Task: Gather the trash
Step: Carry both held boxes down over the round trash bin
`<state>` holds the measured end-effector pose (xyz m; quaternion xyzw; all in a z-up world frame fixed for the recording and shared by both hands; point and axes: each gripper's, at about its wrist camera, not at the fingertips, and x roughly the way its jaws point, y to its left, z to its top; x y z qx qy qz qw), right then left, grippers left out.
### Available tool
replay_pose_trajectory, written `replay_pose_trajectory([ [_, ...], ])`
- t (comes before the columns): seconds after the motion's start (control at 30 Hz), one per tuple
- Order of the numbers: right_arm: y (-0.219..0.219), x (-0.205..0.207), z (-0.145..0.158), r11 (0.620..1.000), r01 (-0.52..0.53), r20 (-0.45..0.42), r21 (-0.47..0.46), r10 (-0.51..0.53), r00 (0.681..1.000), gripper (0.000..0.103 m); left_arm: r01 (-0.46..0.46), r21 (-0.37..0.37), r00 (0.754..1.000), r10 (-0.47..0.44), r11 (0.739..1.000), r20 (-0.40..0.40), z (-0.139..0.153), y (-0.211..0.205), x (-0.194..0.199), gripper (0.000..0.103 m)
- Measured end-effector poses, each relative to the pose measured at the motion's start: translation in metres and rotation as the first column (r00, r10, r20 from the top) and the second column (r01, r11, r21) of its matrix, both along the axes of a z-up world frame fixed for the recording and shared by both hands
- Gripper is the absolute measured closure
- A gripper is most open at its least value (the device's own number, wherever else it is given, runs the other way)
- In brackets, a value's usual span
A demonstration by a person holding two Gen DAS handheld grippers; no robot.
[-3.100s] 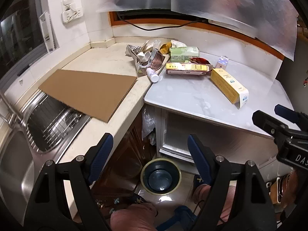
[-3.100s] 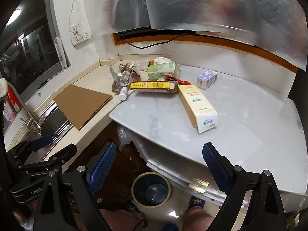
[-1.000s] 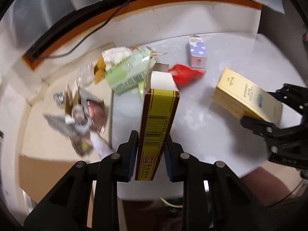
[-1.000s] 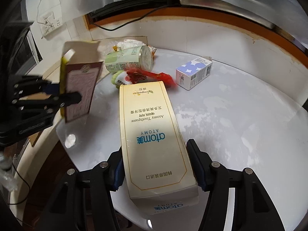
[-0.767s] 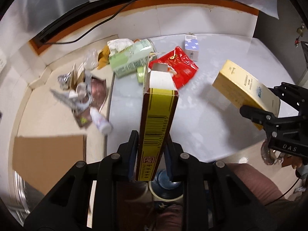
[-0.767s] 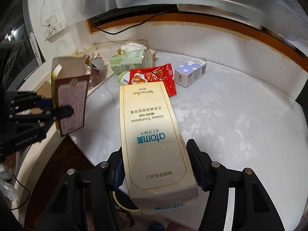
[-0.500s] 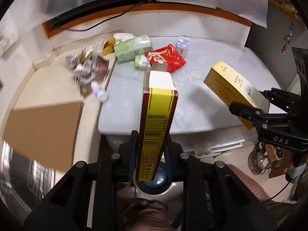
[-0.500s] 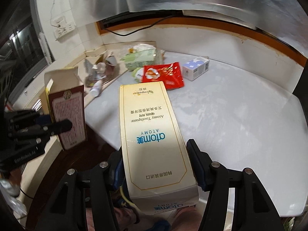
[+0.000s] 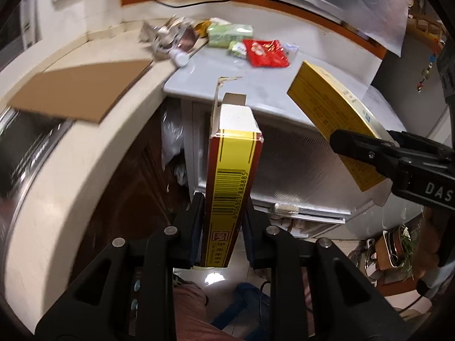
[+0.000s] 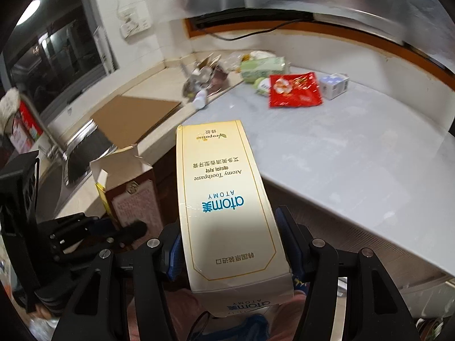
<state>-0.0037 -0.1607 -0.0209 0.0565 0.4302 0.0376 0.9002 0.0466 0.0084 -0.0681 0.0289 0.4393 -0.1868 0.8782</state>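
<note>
My left gripper (image 9: 223, 218) is shut on a yellow and maroon carton (image 9: 230, 176) with an open top flap, held off the counter over the floor. It shows in the right wrist view (image 10: 128, 199) too. My right gripper (image 10: 230, 244) is shut on a long cream Atomy toothpaste box (image 10: 224, 199), also lifted clear of the white table (image 10: 355, 153); it shows in the left wrist view (image 9: 335, 119). On the table lie a red snack packet (image 10: 294, 89), a green pack (image 10: 263, 66) and a small blue-white box (image 10: 334, 85).
A crumpled foil and wrapper pile with a small white bottle (image 9: 170, 41) sits at the counter corner. A cardboard sheet (image 9: 79, 91) lies over the sink edge. Dark cabinet space and tiled floor lie below the table. The bin is hidden.
Both grippers have pulled back and down from the table with their boxes. The trash left on the table now looks farther away. The bin seen under the left box is out of sight.
</note>
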Motion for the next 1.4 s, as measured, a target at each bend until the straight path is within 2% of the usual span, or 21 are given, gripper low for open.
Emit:
replay_pose_trajectory([
  [0.17,0.028,-0.004,-0.024,0.998,-0.037,-0.022,-0.048,0.036,0.999,0.044,-0.019,0.053,1.0,0.018,0.998,0.011,-0.034,0.003,-0.026,0.081],
  [0.4,0.06,-0.003,-0.082,0.993,-0.079,-0.092,-0.091,0.07,0.993,0.044,-0.061,0.086,0.998,0.064,0.994,-0.022,-0.083,0.009,-0.031,0.081],
  [0.7,0.076,0.02,-0.179,0.989,-0.104,-0.25,-0.104,0.075,0.965,0.044,-0.095,0.09,0.985,0.107,0.991,-0.133,-0.168,0.014,-0.015,0.081],
  [1.03,0.067,0.068,-0.269,0.992,-0.081,-0.396,-0.093,0.038,0.918,0.044,-0.117,0.08,0.971,0.13,0.99,-0.199,-0.237,0.015,0.017,0.081],
  [1.13,0.069,0.085,-0.293,0.993,-0.082,-0.429,-0.086,0.038,0.902,0.044,-0.135,0.065,0.959,0.147,0.989,-0.242,-0.262,0.019,0.028,0.081],
  [1.27,0.072,0.1,-0.326,0.992,-0.098,-0.462,-0.084,0.048,0.885,0.044,-0.166,0.05,0.927,0.173,0.985,-0.332,-0.299,0.025,0.049,0.081],
  [1.4,0.062,0.113,-0.353,0.995,-0.075,-0.5,-0.059,0.035,0.865,0.043,-0.183,0.05,0.897,0.188,0.982,-0.4,-0.323,0.027,0.065,0.081],
])
